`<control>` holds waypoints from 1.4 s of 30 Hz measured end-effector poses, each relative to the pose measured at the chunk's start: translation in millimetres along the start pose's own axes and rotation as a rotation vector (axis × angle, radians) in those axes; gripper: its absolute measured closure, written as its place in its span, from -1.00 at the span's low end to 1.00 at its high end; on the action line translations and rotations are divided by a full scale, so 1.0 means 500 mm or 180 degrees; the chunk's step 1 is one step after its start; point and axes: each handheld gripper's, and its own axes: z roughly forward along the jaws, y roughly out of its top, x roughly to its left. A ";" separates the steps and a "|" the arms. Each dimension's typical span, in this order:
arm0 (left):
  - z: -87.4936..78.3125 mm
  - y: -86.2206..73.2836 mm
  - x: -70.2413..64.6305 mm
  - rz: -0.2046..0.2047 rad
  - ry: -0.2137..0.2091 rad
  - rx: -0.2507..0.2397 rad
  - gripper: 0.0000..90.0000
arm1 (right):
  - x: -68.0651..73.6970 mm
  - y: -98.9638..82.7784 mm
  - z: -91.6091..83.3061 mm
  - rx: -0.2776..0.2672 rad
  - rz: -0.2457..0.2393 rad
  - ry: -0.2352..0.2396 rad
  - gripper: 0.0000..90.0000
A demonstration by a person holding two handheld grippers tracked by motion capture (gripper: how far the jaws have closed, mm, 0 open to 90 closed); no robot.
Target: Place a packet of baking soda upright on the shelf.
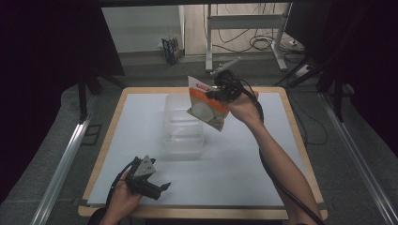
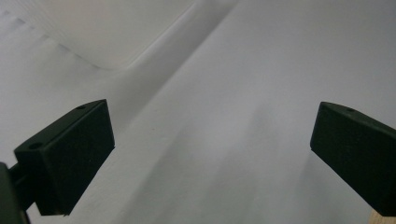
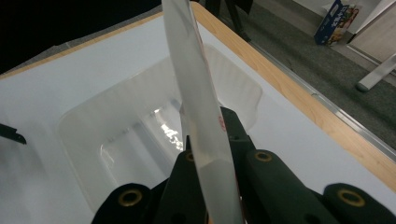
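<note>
I have the right hand-held gripper (image 1: 220, 91) clenched on the top edge of a flat white and orange plastic pouch with a round white picture on its face (image 1: 206, 108), and I hold it in the air at the upper centre of the high view, beside and slightly above the far right corner of the clear rectangular plastic tub (image 1: 184, 140) that sits open on the white table (image 1: 244, 164). In the right gripper view the pouch (image 3: 196, 93) stands edge-on between the jaws, pinched tight, with the tub (image 3: 84, 135) below it and to the left of the frame; as far as I can see, the tub holds nothing.

My left hand-held gripper (image 1: 149, 186) rests low at the lower left of the high view, well apart from the tub, its jaws spread wide and grasping nothing.

I judge the pick-up as done and the placing as not yet done: the pouch hangs clear of the tub. What is left is to carry it over the opening, lower it in and let go.
</note>
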 end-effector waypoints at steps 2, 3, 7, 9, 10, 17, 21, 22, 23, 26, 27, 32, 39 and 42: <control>0.000 -0.001 0.001 -0.0026 -0.0024 -0.0010 -1.00 | 0.000 0.008 0.011 -0.0005 -0.0020 0.0009 0.97; 0.000 -0.001 0.001 -0.0047 -0.0049 -0.0019 -1.00 | 0.001 0.013 0.018 0.0003 -0.0011 0.0015 0.97; -0.001 0.000 0.001 -0.0061 -0.0086 -0.0030 -1.00 | 0.006 0.029 0.042 0.0010 -0.0032 0.0066 0.97; -0.001 0.000 0.001 -0.0066 -0.0096 -0.0029 -1.00 | 0.009 0.036 0.052 0.0007 -0.0041 0.0084 0.97; -0.001 0.000 0.001 -0.0064 -0.0097 -0.0028 -1.00 | 0.011 0.041 0.059 0.0007 -0.0044 0.0105 0.97; -0.001 0.001 -0.001 -0.0033 -0.0093 -0.0012 -1.00 | 0.029 0.069 0.100 -0.0010 -0.0099 0.0199 0.97; -0.001 0.001 -0.001 -0.0023 -0.0085 -0.0008 -1.00 | 0.041 0.082 0.126 0.0007 -0.0136 0.0230 0.97; -0.001 0.001 -0.002 -0.0021 -0.0082 -0.0008 -1.00 | 0.044 0.085 0.132 0.0015 -0.0142 0.0245 0.97; -0.002 0.001 -0.002 -0.0017 -0.0076 -0.0004 -1.00 | 0.046 0.087 0.139 0.0028 -0.0137 0.0262 0.97; -0.002 0.001 -0.002 -0.0004 -0.0063 0.0001 -1.00 | 0.054 0.087 0.160 0.0086 -0.0159 0.0299 0.97; -0.002 0.001 -0.002 -0.0001 -0.0061 0.0004 -1.00 | 0.055 0.085 0.168 0.0116 -0.0162 0.0305 0.97; -0.001 0.001 -0.004 0.0015 -0.0039 0.0018 -1.00 | 0.052 0.067 0.196 0.0244 -0.0136 0.0308 0.97; 0.000 0.002 -0.005 0.0036 -0.0016 0.0031 -1.00 | 0.045 0.042 0.230 0.0253 -0.0049 0.0354 0.97; 0.001 0.002 -0.007 0.0035 -0.0016 0.0026 -1.00 | 0.034 0.033 0.229 0.0252 0.0015 0.0339 0.97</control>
